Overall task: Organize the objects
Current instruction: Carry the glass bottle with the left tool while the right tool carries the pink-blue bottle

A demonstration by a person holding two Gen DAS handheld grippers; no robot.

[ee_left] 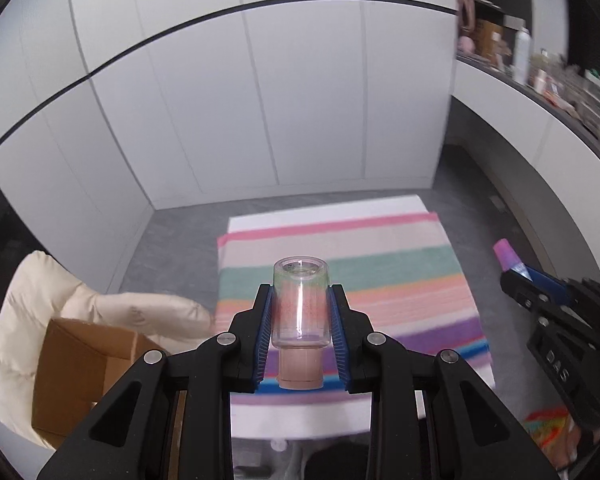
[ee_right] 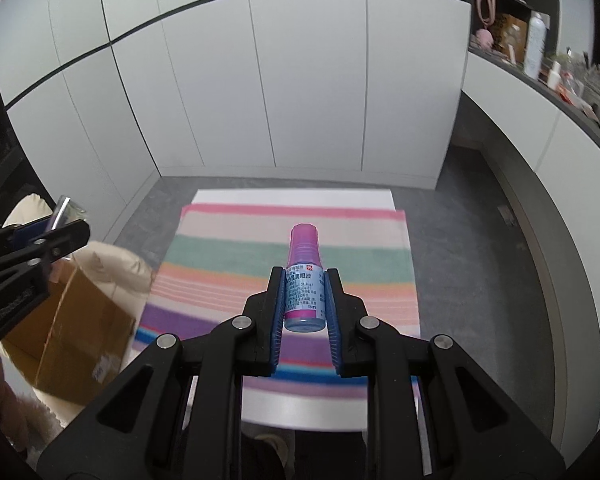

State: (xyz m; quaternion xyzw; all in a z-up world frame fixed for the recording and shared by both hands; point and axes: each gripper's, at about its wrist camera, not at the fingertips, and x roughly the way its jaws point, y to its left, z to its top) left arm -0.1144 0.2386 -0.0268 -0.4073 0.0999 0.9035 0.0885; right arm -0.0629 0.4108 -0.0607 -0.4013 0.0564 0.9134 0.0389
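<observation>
My left gripper (ee_left: 300, 298) is shut on a clear glass vial (ee_left: 300, 304) with a pinkish cap end toward the camera, held above the striped cloth (ee_left: 400, 280). My right gripper (ee_right: 303, 286) is shut on a small eye-drop bottle (ee_right: 305, 280) with a pink cap and blue label, held above the same striped cloth (ee_right: 228, 256). The right gripper with the pink-capped bottle (ee_left: 508, 256) shows at the right edge of the left wrist view. The left gripper (ee_right: 66, 224) with the vial (ee_right: 62, 210) shows at the left edge of the right wrist view.
An open cardboard box (ee_left: 80, 364) sits on a cream cushion (ee_left: 40, 292) to the left; the box also shows in the right wrist view (ee_right: 72, 328). White cabinet doors (ee_right: 300, 80) stand behind the table. A cluttered dark shelf (ee_right: 560, 68) runs along the right.
</observation>
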